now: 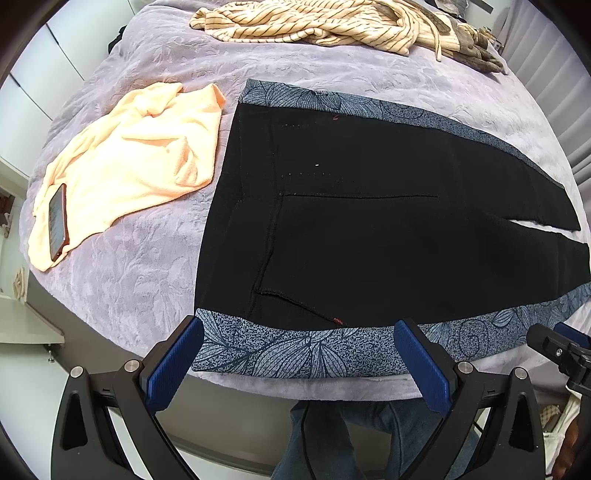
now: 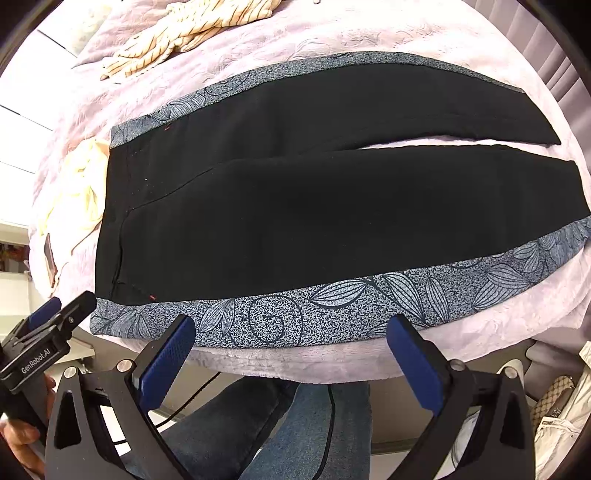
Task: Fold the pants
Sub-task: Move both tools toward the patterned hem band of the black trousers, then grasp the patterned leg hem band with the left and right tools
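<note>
Black pants (image 1: 369, 229) with grey-blue leaf-patterned side strips lie flat on the lilac bed, waistband to the left, both legs running right with a narrow gap between them. They also show in the right wrist view (image 2: 314, 214). My left gripper (image 1: 299, 332) is open and empty, hovering at the near patterned strip by the waistband corner. My right gripper (image 2: 291, 328) is open and empty, over the near strip further along the leg. Each gripper shows at the edge of the other's view.
A peach towel (image 1: 140, 155) with a phone (image 1: 58, 221) on it lies left of the pants. A striped cream garment (image 1: 314, 22) is bunched at the far side. The bed's near edge (image 1: 295, 387) is just below the pants; a person's jeans-clad legs stand there.
</note>
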A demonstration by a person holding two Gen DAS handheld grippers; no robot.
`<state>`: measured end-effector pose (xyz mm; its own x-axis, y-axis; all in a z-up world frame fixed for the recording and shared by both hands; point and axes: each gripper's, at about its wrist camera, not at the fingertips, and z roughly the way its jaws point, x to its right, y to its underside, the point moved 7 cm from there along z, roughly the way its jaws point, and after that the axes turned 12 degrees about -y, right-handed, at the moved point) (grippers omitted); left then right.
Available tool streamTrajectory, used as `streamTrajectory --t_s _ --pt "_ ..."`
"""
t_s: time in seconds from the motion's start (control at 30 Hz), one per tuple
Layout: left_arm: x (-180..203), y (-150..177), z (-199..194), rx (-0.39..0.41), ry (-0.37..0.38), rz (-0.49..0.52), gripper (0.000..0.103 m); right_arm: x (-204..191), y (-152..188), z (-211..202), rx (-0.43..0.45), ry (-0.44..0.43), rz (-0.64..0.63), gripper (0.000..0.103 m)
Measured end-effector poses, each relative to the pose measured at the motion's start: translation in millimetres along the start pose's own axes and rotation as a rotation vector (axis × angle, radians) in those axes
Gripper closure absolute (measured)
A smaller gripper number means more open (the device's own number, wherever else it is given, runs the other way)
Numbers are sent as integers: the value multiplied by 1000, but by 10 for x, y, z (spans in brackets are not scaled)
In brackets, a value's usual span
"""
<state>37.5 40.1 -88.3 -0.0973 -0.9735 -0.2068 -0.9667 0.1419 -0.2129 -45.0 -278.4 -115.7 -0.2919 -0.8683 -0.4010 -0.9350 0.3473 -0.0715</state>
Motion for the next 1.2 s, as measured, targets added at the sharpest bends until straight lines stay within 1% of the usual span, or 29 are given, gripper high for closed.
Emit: streamTrajectory --t_s 0.37,0.5,0.7,0.93,1.07,1.2 --pt "-63 113 89 -14 -21 -10 0 36 72 122 -24 12 8 0" --pt "-11 174 145 -31 -22 7 0 53 82 128 -17 16 12 0" --pt "41 201 76 -22 -27 -19 0 140 104 113 -22 6 13 0" --pt "167 325 168 -57 -41 -19 0 284 126 32 -14 -1 12 0" --pt "210 386 272 -84 -38 -28 0 342 167 53 -18 -44 29 0" --pt "193 422 322 -87 -43 -35 0 360 203 130 -19 -91 50 0"
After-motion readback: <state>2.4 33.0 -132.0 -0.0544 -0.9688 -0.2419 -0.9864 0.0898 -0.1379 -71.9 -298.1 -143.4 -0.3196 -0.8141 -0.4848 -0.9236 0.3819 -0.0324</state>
